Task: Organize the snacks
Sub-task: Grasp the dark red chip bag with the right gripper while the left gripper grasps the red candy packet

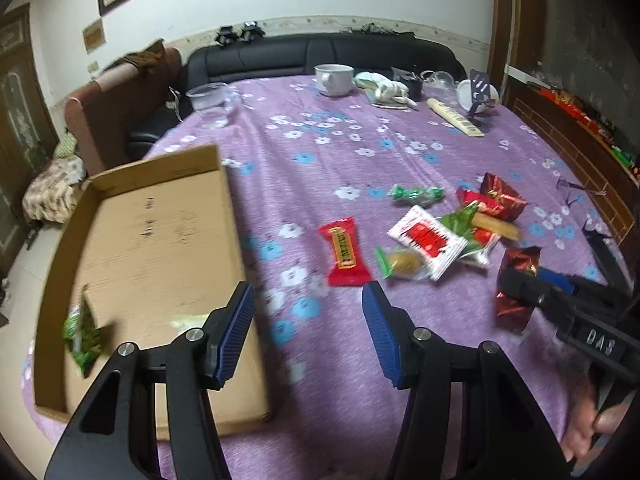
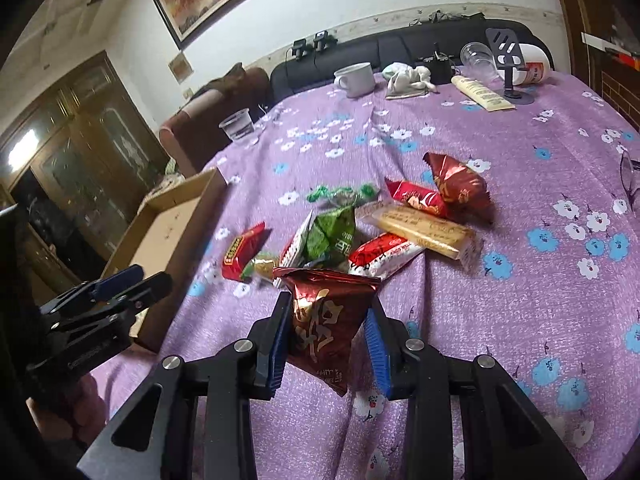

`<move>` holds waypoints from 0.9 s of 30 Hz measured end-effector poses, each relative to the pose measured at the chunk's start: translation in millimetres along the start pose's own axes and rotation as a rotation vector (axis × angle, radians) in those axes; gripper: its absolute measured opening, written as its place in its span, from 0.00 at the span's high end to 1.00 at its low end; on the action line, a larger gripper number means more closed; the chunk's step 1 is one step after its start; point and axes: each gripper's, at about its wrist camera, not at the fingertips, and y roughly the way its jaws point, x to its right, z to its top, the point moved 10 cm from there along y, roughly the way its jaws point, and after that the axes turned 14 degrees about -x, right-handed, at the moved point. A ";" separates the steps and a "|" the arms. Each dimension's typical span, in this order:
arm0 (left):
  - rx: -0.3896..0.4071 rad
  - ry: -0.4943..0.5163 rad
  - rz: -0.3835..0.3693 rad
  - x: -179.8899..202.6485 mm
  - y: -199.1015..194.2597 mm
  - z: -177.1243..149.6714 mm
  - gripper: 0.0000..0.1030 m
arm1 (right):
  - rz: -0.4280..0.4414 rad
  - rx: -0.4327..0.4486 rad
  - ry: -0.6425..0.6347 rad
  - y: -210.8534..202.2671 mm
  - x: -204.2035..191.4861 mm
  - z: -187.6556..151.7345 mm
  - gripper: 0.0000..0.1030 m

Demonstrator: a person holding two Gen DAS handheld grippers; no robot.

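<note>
With my right gripper (image 2: 328, 344) pinching the dark red packet (image 2: 320, 320) just above the purple cloth (image 2: 520, 340), seemingly firmly, I'd carry it level to the cardboard tray (image 1: 160, 240), where my left gripper (image 1: 308, 328) hovers half-open and empty.

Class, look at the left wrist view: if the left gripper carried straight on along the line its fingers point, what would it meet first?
Probably the purple flowered tablecloth just ahead of the open left gripper, with the red candy wrapper the nearest snack on that line. The cardboard box lies off to its left. Depth is hard to judge through the fisheye.
</note>
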 end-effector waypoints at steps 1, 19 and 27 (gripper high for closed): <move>-0.013 -0.002 -0.027 2.8 2.9 4.9 0.47 | 0.002 0.004 0.003 -0.9 0.5 0.7 0.65; -0.208 -0.017 -0.085 22.8 79.0 38.7 0.71 | 0.059 0.016 0.045 -8.1 7.3 2.1 0.65; -0.170 0.023 -0.011 26.3 81.8 34.4 0.83 | 0.057 0.020 0.033 -8.3 5.1 2.9 0.65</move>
